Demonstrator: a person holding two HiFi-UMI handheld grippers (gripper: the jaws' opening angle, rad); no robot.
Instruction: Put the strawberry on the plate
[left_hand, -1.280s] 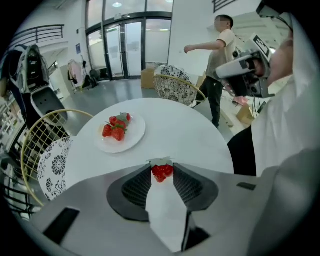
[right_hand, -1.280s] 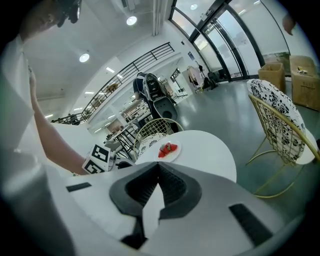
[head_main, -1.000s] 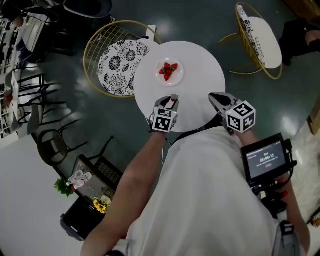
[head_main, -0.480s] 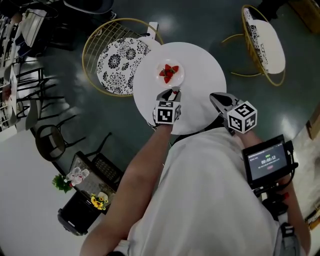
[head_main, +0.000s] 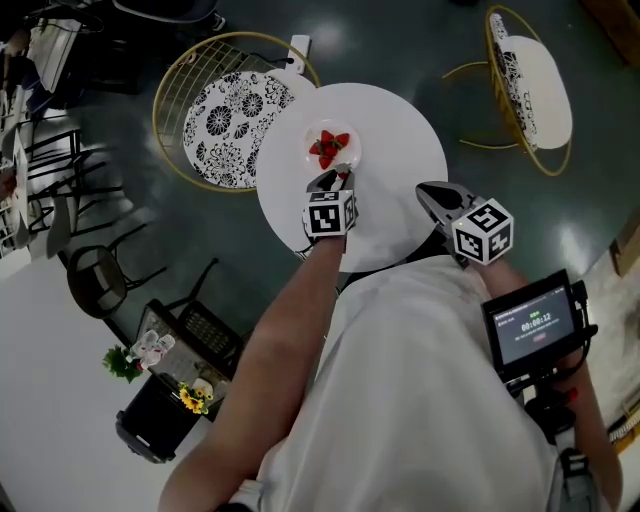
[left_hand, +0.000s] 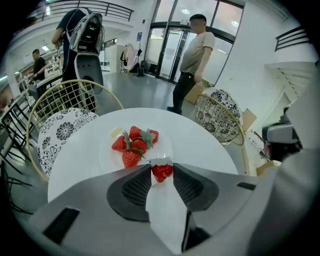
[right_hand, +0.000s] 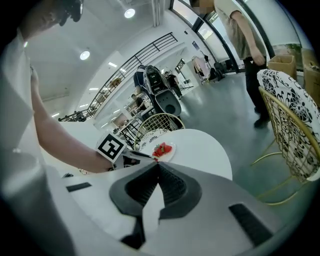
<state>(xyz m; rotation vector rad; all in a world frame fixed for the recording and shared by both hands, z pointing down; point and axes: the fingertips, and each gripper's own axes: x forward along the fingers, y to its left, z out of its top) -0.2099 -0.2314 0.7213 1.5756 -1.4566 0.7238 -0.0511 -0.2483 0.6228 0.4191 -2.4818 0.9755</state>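
The head camera looked steeply down on the table (head_main: 400, 140). The left gripper (head_main: 336, 176) camera sat low, close to the plate (left_hand: 107, 157); the right gripper (head_main: 424, 190) camera watched from farther back. All three shared that plate.

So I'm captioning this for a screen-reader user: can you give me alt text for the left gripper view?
The left tongs hold a strawberry at their tips, by the near rim of a white plate piled with more strawberries on a round white table. Two patterned wire chairs flank the table; a person stands behind.
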